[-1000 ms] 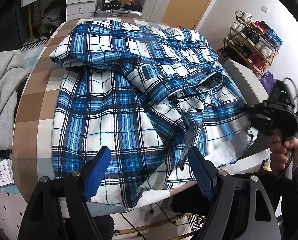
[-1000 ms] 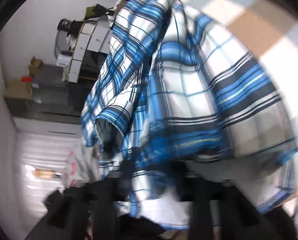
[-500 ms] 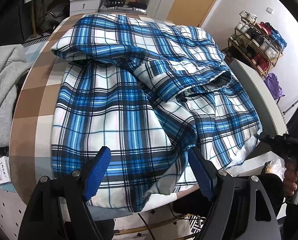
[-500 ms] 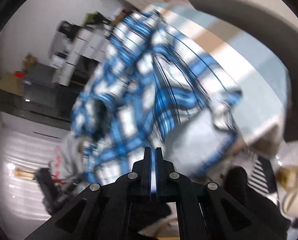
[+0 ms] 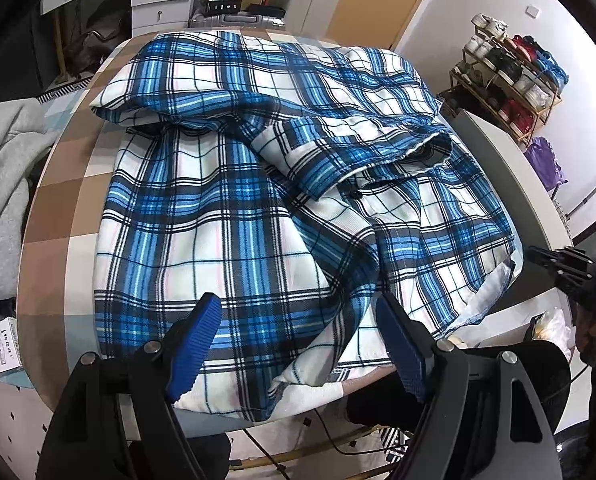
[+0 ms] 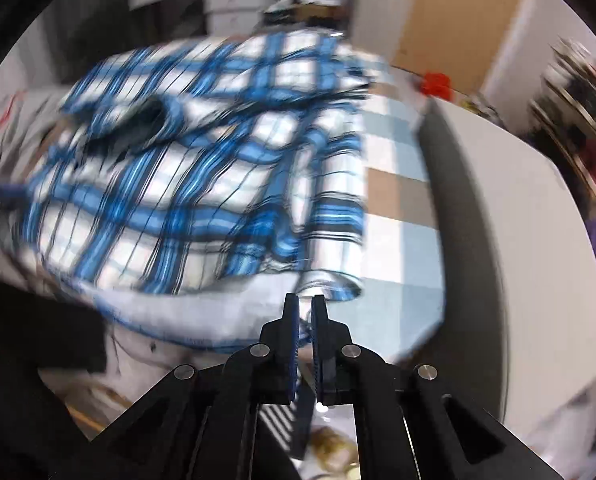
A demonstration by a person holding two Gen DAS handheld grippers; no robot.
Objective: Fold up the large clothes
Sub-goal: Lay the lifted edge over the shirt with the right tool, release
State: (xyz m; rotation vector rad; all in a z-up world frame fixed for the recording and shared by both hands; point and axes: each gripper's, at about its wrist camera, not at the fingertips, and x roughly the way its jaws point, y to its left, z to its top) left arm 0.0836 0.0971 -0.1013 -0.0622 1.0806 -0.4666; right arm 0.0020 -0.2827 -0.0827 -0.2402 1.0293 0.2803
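Partly blurred plaid shirt (image 6: 186, 184) beyond right claw (image 6: 304, 306)

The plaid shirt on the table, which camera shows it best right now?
The left wrist view. There the plaid shirt is sharp and nearly all in frame, spread rumpled over the checkered table, a sleeve cuff folded across it. The right wrist view shows the same shirt smeared by motion blur, from its edge.
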